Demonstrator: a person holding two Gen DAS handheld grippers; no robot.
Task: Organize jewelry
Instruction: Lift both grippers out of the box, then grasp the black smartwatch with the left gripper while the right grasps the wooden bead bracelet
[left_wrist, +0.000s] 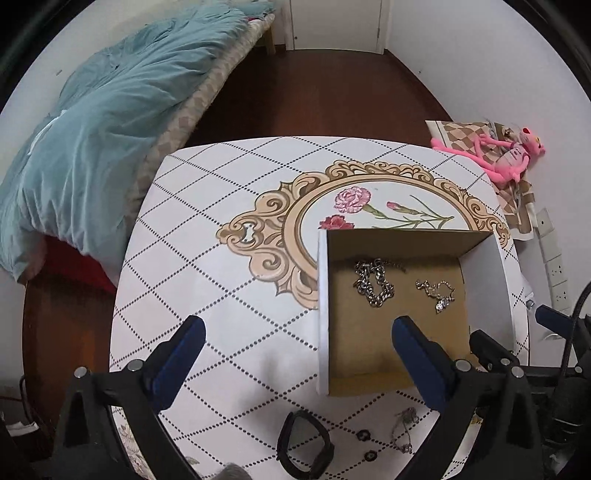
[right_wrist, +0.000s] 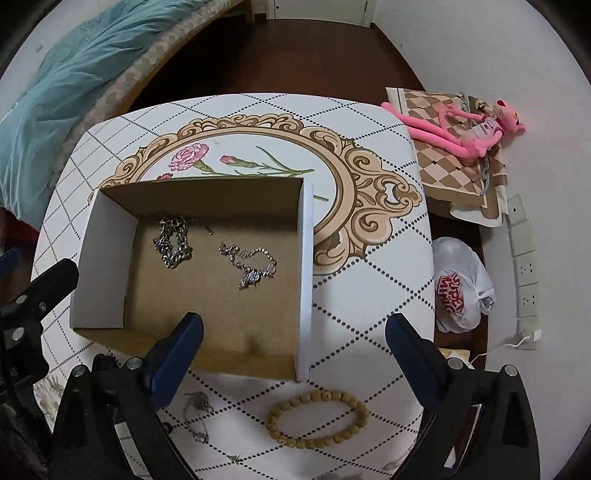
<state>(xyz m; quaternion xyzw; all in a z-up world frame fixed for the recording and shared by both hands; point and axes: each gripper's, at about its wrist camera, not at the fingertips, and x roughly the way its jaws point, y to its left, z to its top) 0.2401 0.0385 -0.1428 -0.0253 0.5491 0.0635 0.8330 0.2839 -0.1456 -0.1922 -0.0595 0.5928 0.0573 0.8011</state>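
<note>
An open cardboard box (left_wrist: 323, 314) (right_wrist: 306, 258) stands on the table and holds a thick silver chain (left_wrist: 373, 282) (right_wrist: 173, 240) and a thin silver chain (left_wrist: 437, 291) (right_wrist: 251, 264). In front of the box lie a black band (left_wrist: 304, 445), two small dark earrings (left_wrist: 364, 435), a thin silver necklace (left_wrist: 404, 430) (right_wrist: 197, 417) and a wooden bead bracelet (right_wrist: 317, 419). My left gripper (left_wrist: 299, 332) is open and empty above the table, left of the box. My right gripper (right_wrist: 293, 328) is open and empty above the box's near right corner.
The table (left_wrist: 207, 240) (right_wrist: 369, 295) has a white diamond-pattern cloth with a floral frame print. A bed with a teal quilt (left_wrist: 92, 129) is at the left. A pink plush toy (right_wrist: 469, 129), a white plastic bag (right_wrist: 461, 284) and wall sockets (right_wrist: 524, 266) are at the right.
</note>
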